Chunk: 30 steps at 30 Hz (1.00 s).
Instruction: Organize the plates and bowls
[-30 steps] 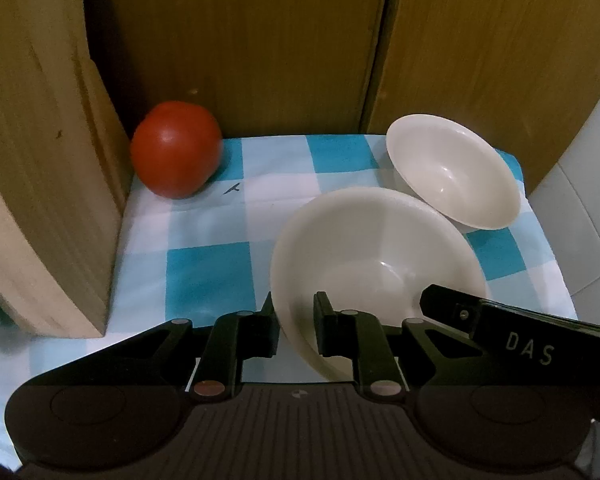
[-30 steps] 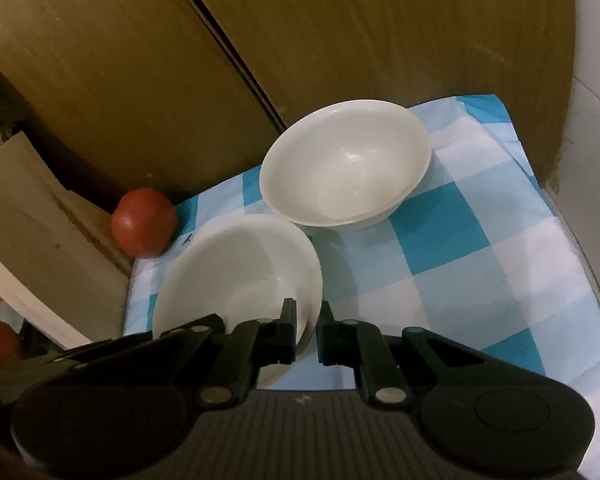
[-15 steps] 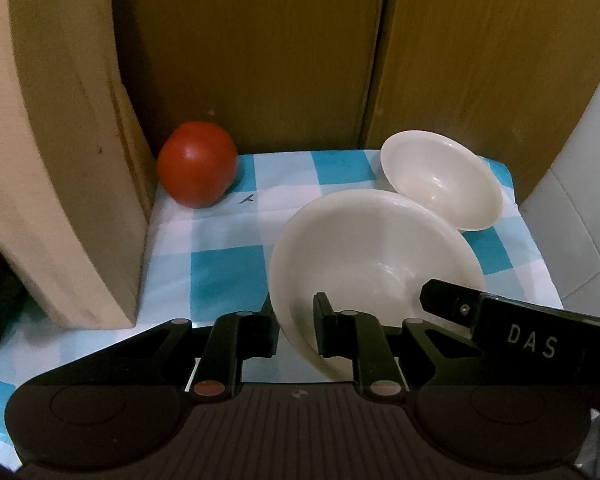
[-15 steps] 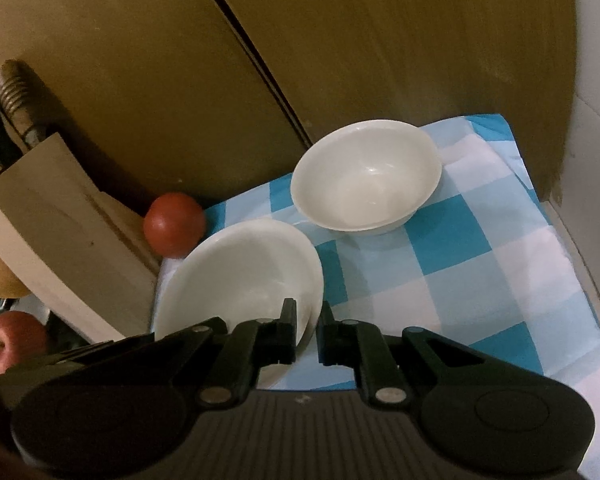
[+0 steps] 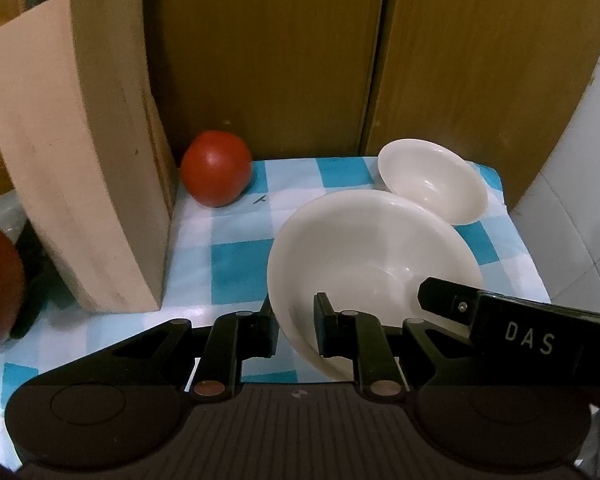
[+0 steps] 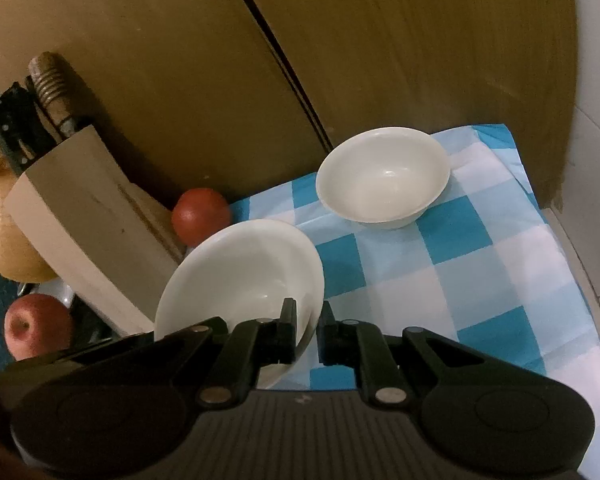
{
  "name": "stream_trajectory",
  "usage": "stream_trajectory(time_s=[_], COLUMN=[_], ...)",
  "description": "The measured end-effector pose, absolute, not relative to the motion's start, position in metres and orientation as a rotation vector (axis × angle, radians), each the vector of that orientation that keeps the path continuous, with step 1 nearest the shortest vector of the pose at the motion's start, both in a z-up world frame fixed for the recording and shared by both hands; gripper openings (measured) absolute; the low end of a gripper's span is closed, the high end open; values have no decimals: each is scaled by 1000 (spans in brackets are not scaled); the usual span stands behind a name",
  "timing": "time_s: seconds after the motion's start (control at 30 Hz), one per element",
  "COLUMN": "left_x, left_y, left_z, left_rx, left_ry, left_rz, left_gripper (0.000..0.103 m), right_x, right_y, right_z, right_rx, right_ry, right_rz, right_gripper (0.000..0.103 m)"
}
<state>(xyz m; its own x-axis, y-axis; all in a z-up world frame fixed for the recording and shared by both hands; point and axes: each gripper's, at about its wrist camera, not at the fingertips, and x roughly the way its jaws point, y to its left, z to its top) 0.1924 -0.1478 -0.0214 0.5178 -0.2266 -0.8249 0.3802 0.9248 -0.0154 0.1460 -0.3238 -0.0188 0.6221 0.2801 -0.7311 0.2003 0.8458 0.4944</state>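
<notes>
A wide, shallow white bowl hangs tilted just above the blue-and-white checked cloth. My left gripper is shut on the bowl's near left rim. The right gripper is shut on its right rim, and one of its fingers shows in the left wrist view. A smaller, deeper white bowl sits upright on the cloth at the back right, apart from both grippers.
A red tomato lies at the back by a wooden knife block. An apple and an onion sit further left. Wooden cupboard doors close the back; a white tiled wall stands right.
Both grippers have risen and drawn back with the wide bowl held between them. More of the knife block, the apple and the onion has come into view. The small bowl has stayed put.
</notes>
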Motion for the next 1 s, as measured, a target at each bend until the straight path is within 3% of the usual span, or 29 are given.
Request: stream_trajectory(time_s=[1.0], left_x=[111], left_y=[-99], left_z=[-9], left_rx=[196], left_ry=[981], left_rz=[-410], left_gripper=[32], right_x=[59], right_y=[-281], right_z=[-2], right_rx=[517], right_ry=[1002], right_rz=[86], right_gripper=[14])
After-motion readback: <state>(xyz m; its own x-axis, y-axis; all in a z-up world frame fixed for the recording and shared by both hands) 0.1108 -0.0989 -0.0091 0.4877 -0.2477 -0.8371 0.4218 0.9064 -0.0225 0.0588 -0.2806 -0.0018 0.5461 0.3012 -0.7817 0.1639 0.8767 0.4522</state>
